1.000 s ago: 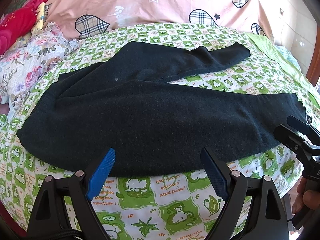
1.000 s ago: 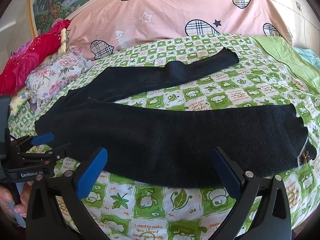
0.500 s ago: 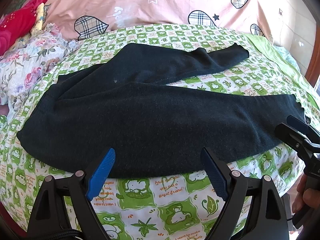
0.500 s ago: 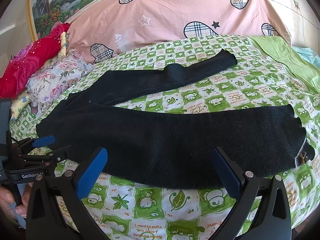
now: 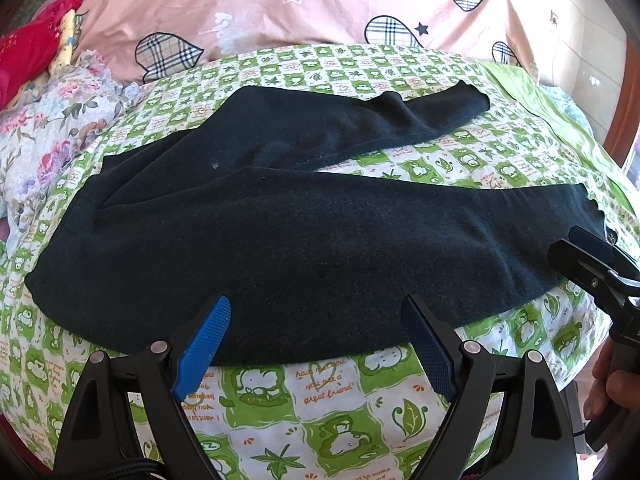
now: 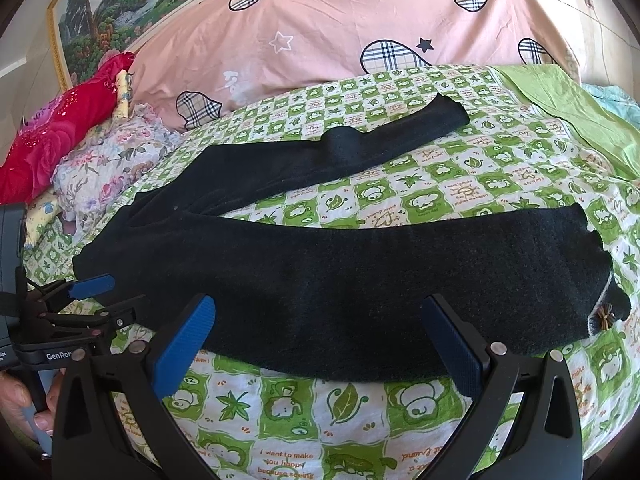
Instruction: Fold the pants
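Both tongs, left (image 5: 316,344) and right (image 6: 322,338), gape wide and empty at the near edge of the pants (image 5: 300,240), which I see lying lengthwise across the bed (image 5: 332,400), waist toward my left.

Count: one pair of black pants (image 5: 304,240); two grippers, left (image 5: 316,340) and right (image 6: 320,340); one pink quilt (image 6: 360,32).

A bed covered by a green-and-white checked cartoon-print sheet (image 5: 328,396) carries a pair of dark, soft-knit pants (image 5: 304,248), spread flat with legs apart. A pink quilt with plaid hearts (image 6: 340,32) lies along the far side, floral bedding (image 6: 112,160) and a red cloth (image 6: 52,136) at the left, a plain green cloth (image 6: 568,108) at the right.
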`<state>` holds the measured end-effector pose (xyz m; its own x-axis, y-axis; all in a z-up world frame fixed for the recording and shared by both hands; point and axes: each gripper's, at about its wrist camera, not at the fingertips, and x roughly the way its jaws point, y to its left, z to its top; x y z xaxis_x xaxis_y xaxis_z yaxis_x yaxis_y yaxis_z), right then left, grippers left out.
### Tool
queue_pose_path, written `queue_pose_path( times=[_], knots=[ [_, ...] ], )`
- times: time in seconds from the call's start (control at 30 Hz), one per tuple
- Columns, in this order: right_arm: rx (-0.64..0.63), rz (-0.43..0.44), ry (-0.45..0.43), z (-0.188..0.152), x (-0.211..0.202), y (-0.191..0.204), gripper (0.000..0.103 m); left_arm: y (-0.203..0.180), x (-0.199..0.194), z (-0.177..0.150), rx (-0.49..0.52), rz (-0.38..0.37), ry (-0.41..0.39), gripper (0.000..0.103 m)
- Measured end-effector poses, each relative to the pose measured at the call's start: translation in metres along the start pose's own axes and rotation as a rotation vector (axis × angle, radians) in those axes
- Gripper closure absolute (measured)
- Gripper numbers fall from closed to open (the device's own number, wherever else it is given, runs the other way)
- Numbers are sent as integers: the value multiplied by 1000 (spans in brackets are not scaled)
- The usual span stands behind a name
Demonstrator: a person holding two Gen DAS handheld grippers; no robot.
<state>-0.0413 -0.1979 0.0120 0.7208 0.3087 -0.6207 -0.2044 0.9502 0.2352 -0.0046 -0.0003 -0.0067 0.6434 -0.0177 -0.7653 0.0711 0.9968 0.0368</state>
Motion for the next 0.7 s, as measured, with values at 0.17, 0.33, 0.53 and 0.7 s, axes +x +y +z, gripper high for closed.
queue_pose_path(
  times=[0.17, 0.33, 0.53, 0.7],
  knots=[
    [4, 1, 1, 4, 1, -3, 0, -1, 4, 6, 3, -17, 6, 15],
    [7, 0, 7, 12, 4, -8, 0, -3, 7, 14, 23, -29, 4, 15],
    [9, 35, 28, 39, 14, -20, 0, -5, 12, 39, 63, -51, -17, 15],
    [-9, 30, 33, 70, 24, -33, 0, -2, 22, 72, 70, -79, -24, 15]
  ],
)
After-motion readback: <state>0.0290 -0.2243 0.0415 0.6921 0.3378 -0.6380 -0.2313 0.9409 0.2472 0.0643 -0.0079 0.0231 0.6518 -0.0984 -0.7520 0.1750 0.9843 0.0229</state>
